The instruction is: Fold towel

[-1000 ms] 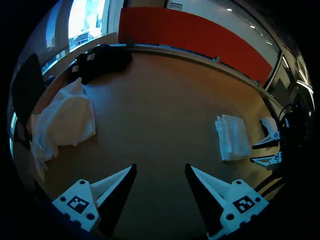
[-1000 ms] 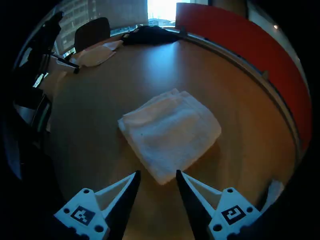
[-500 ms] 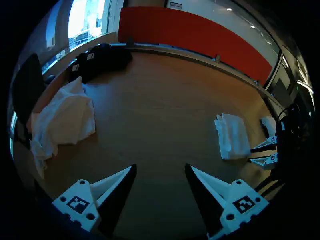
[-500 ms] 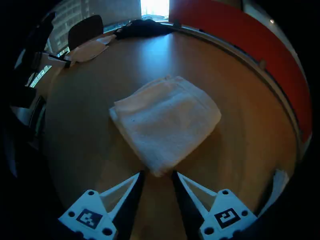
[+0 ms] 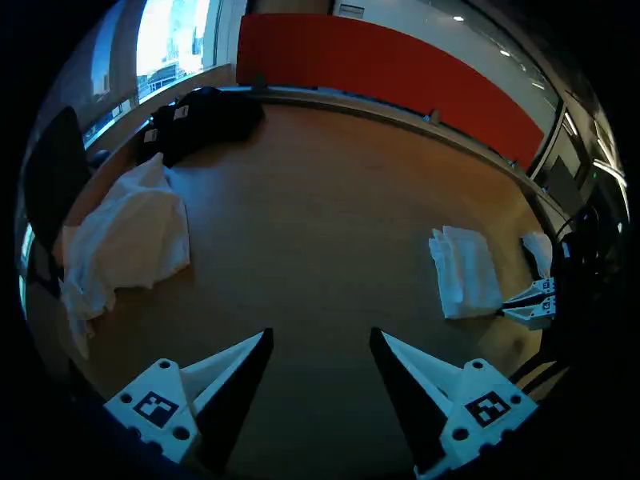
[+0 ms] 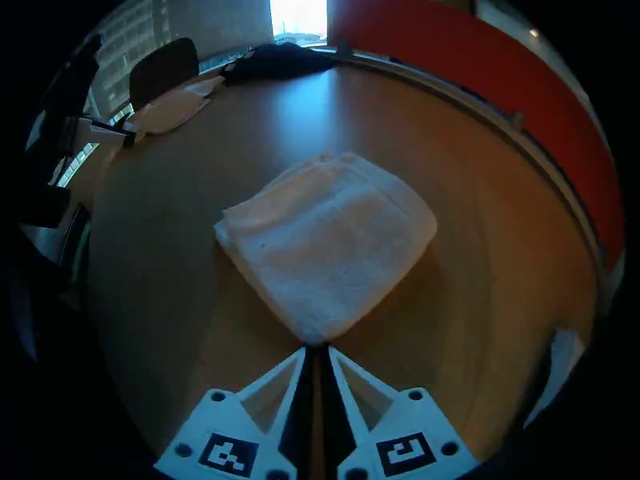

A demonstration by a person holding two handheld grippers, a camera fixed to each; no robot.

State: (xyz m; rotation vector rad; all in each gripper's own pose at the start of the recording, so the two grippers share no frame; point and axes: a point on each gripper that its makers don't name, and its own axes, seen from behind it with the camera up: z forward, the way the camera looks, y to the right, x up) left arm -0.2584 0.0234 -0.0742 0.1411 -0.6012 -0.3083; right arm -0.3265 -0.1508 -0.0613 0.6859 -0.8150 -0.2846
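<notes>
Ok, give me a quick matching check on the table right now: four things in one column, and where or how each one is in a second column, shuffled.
Things:
1. folded towel
2. crumpled white cloth
3. black bag
4. left gripper

Places or states:
A. at the far edge of the table, near the window
B. jaws open over bare tabletop
C. just ahead of the right gripper, whose jaws are closed
D. heaped near the chair

Pairs: 1-C, 2-D, 3-A, 4-B.
</notes>
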